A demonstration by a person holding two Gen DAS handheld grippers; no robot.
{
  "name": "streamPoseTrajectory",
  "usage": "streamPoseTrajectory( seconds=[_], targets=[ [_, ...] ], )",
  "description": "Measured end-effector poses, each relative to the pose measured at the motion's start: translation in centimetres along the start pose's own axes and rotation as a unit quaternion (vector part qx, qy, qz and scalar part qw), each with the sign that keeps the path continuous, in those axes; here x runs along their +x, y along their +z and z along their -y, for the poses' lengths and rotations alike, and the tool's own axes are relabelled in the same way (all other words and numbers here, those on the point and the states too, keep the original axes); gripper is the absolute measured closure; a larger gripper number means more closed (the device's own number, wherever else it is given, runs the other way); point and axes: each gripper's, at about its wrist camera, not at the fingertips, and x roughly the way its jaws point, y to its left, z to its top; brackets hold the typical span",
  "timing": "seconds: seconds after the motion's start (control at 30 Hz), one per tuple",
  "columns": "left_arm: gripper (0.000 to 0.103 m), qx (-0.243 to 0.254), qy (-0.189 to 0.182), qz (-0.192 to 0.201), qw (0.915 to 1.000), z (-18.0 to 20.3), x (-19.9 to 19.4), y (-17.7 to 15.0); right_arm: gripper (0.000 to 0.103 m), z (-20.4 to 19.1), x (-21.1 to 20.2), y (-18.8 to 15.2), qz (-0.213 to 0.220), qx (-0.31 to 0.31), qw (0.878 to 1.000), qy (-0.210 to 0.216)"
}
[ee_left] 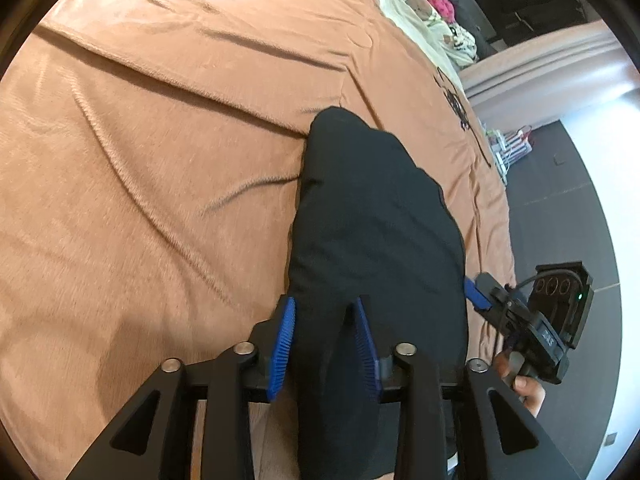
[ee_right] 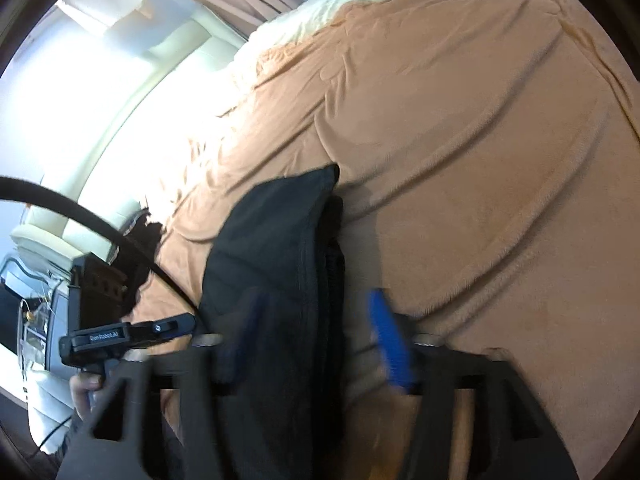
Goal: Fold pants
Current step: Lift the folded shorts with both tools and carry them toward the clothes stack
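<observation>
**Black pants lying folded on the bed, both grippers at the near end**

I am looking at the black pants (ee_left: 372,232) lying in a long folded bundle on the tan blanket (ee_left: 160,140) covering the bed. Their near end is hanging over the bed's edge towards me.

My left gripper (ee_left: 325,344) is sitting with its blue fingers (ee_left: 283,344) spread, one on each side of a ridge of the dark cloth; they are not pinching it.

My right gripper (ee_right: 316,344) is showing blurred in its own view, its fingers (ee_right: 390,344) standing wide apart, with the pants' stacked edge lying between them and the right finger clear of the cloth. A hand (ee_left: 528,390) is holding its handle beside the pants.
</observation>
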Motion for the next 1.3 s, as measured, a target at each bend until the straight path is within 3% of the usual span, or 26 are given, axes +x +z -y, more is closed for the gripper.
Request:
streamPoseTrajectory(
  seconds=[0.1,0.27,0.6,0.63,0.77,0.83,0.87,1.0,1.3],
  targets=[
    [0.063,-0.012,-0.005,0.005,0.9999,-0.5,0.3,0.7,0.036,0.9,1.2,0.3,-0.021,0.011,0.999,0.029],
    [0.063,-0.028,-0.012,0.005,0.9995,-0.9,1.1,1.7,0.036,2.0,3.4,0.6,-0.056,0.021,0.997,0.038],
    [0.063,-0.055,-0.043,0.006,0.9975,-1.5,2.8,2.8,0.037,2.4,5.5,2.0,-0.072,0.029,0.994,0.076],
    [0.063,-0.057,-0.046,0.007,0.9973,-1.6,3.0,2.9,0.038,2.4,5.8,2.1,-0.073,0.028,0.994,0.077],
    [0.064,-0.056,-0.045,0.013,0.9974,-1.3,3.1,3.0,0.066,2.2,6.7,2.2,-0.075,0.020,0.995,0.063],
    [0.083,-0.050,-0.050,0.015,0.9974,-1.1,2.8,2.8,0.075,1.7,6.0,2.2,-0.063,0.008,0.996,0.060],
    [0.085,-0.049,-0.053,0.015,0.9973,-1.0,2.7,2.8,0.080,1.3,5.6,2.1,-0.057,0.004,0.997,0.059],
    [0.092,-0.033,-0.062,0.029,0.9971,0.2,1.7,2.8,0.086,-0.4,3.7,1.9,-0.032,-0.016,0.998,0.056],
    [0.094,-0.003,-0.076,0.075,0.9943,2.7,-2.3,2.1,0.088,-4.5,0.1,0.7,0.019,-0.059,0.997,0.052]
  ],
)
